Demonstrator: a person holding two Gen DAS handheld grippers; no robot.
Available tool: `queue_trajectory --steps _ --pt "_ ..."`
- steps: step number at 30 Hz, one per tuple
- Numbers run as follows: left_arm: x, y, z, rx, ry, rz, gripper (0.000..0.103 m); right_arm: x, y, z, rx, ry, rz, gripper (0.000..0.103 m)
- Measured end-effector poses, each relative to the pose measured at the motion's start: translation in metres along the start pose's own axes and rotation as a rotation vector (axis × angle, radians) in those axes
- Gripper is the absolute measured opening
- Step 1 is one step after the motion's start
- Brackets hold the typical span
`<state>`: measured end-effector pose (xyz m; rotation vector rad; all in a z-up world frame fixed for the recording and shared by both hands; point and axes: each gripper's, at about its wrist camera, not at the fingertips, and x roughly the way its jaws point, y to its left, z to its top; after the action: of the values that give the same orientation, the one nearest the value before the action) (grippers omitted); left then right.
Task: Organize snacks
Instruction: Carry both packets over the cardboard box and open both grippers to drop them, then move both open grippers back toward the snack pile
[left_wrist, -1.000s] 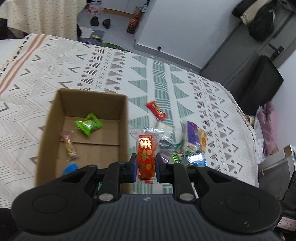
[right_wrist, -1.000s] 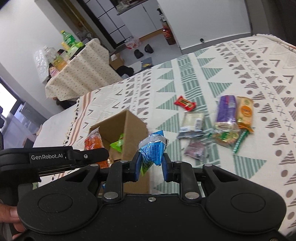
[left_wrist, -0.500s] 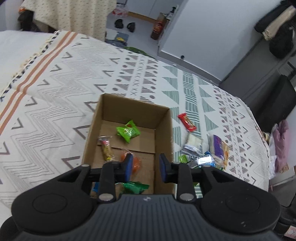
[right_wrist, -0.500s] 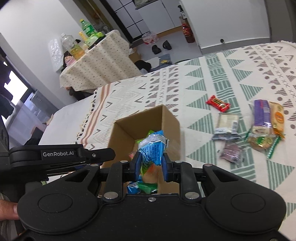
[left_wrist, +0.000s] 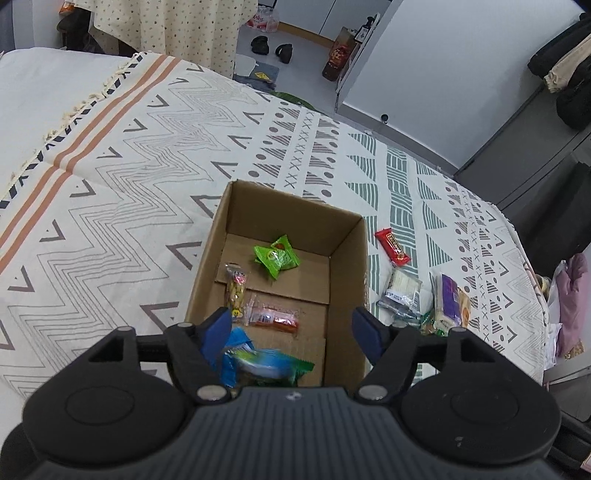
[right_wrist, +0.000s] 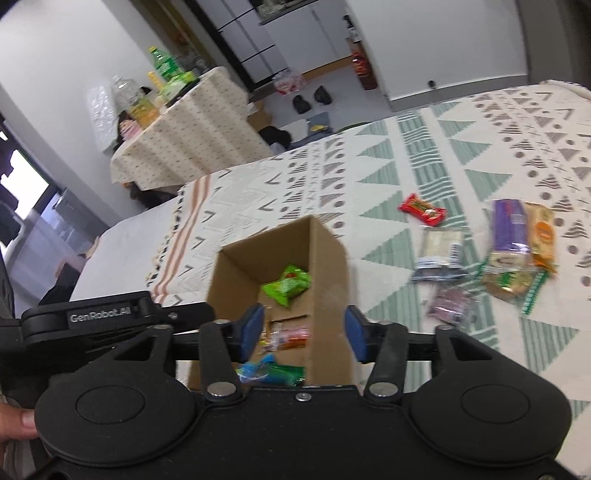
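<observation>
Left wrist view: your left gripper (left_wrist: 291, 326) hangs over the cardboard box (left_wrist: 349, 254) with its fingers (left_wrist: 216, 328) spread and empty; the box holds a green packet (left_wrist: 277, 256), an orange pouch (left_wrist: 273, 315) and a blurred blue packet (left_wrist: 236, 354). Your right gripper (right_wrist: 303, 328) is likewise released above the box (right_wrist: 328, 258). To the right, loose snacks such as a red bar (left_wrist: 392, 246) lie on the patterned bed cover (left_wrist: 147, 147).
</observation>
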<state>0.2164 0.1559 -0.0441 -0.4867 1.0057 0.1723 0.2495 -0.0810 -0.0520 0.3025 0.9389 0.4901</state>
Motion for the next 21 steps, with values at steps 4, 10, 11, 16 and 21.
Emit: queue_trajectory --steps 4,10,11,16,21 --pt "0.005 -0.009 -0.004 0.011 0.011 -0.004 0.076 -0.009 -0.017 -0.003 0.023 -0.01 -0.035 0.061" --pt "0.013 -0.029 -0.011 0.043 0.027 -0.017 0.077 -0.021 -0.046 -0.011 0.069 -0.03 -0.087 0.073" --pt "0.014 -0.032 -0.012 0.048 0.029 -0.019 0.077 -0.023 -0.051 -0.012 0.077 -0.032 -0.095 0.075" --pt "0.021 -0.051 -0.019 0.075 0.047 -0.033 0.077 -0.032 -0.073 -0.015 0.107 -0.041 -0.123 0.077" --pt "0.027 -0.074 -0.023 0.104 0.056 -0.046 0.077 -0.039 -0.096 -0.014 0.14 -0.059 -0.147 0.08"
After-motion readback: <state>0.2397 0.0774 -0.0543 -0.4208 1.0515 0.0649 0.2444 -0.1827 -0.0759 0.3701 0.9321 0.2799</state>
